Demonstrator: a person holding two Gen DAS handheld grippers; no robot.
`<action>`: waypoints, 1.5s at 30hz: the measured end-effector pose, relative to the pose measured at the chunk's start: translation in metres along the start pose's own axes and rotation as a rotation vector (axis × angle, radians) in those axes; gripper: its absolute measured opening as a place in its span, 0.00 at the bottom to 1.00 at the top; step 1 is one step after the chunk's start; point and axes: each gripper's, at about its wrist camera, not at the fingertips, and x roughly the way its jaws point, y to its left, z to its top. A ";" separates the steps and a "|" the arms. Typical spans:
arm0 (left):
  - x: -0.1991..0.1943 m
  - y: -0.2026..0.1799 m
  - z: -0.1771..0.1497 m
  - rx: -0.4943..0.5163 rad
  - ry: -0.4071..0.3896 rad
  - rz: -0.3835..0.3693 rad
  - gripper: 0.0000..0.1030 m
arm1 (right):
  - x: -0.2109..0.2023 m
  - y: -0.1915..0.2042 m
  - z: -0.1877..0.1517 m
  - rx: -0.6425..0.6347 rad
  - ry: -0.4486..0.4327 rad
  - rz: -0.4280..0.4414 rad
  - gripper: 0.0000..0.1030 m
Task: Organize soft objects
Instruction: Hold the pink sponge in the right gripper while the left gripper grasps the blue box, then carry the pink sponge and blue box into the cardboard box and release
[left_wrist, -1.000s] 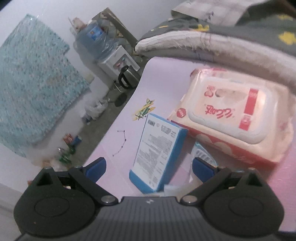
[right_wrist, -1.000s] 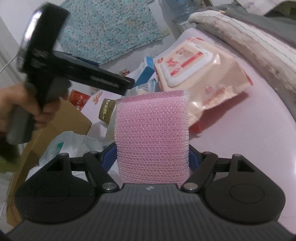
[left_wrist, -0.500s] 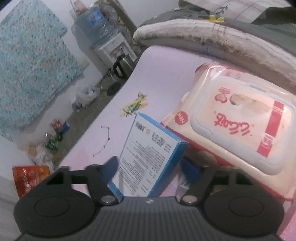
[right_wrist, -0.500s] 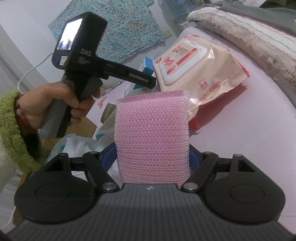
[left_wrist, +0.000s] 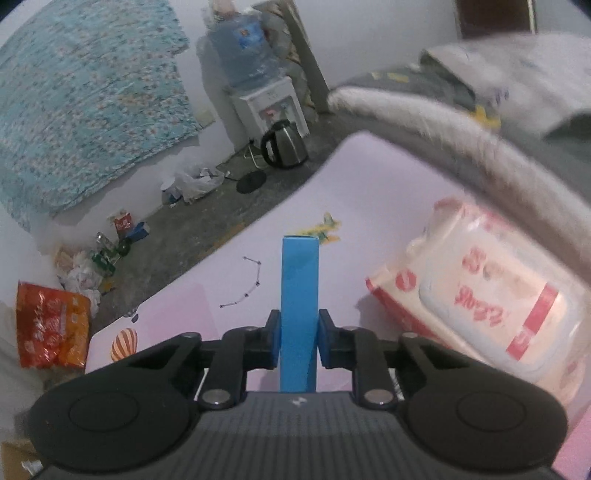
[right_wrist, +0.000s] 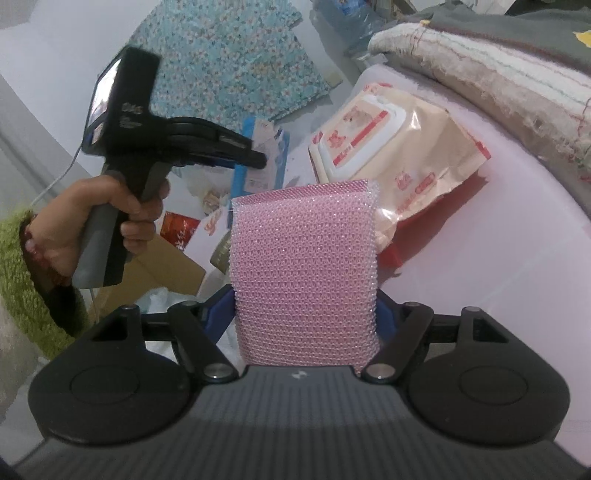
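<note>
Left gripper (left_wrist: 299, 341): jaws just closed, blue box (left_wrist: 298, 295) clamped edge-on. Right gripper (right_wrist: 306, 317): pink mesh sponge (right_wrist: 304, 273) held. Step: pickup secured. Next: placement beside wet-wipes pack (left_wrist: 491, 299) judged required.

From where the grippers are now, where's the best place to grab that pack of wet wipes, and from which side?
Both grippers are full, so one must let go first. Take the wipes pack across its short width at the soft end beyond the hard white lid, coming from above. It lies flat on the pink sheet, and the lid looks too rigid and wide to pinch well.
</note>
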 end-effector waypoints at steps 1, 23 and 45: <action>-0.008 0.004 0.001 -0.017 -0.013 -0.007 0.20 | -0.004 0.002 0.001 -0.001 -0.010 0.003 0.71; -0.298 0.096 -0.095 -0.153 -0.376 -0.219 0.20 | -0.124 0.106 -0.024 -0.044 -0.152 0.136 0.71; -0.264 0.266 -0.299 -0.541 -0.035 -0.237 0.20 | -0.084 0.292 -0.094 -0.220 0.191 0.396 0.71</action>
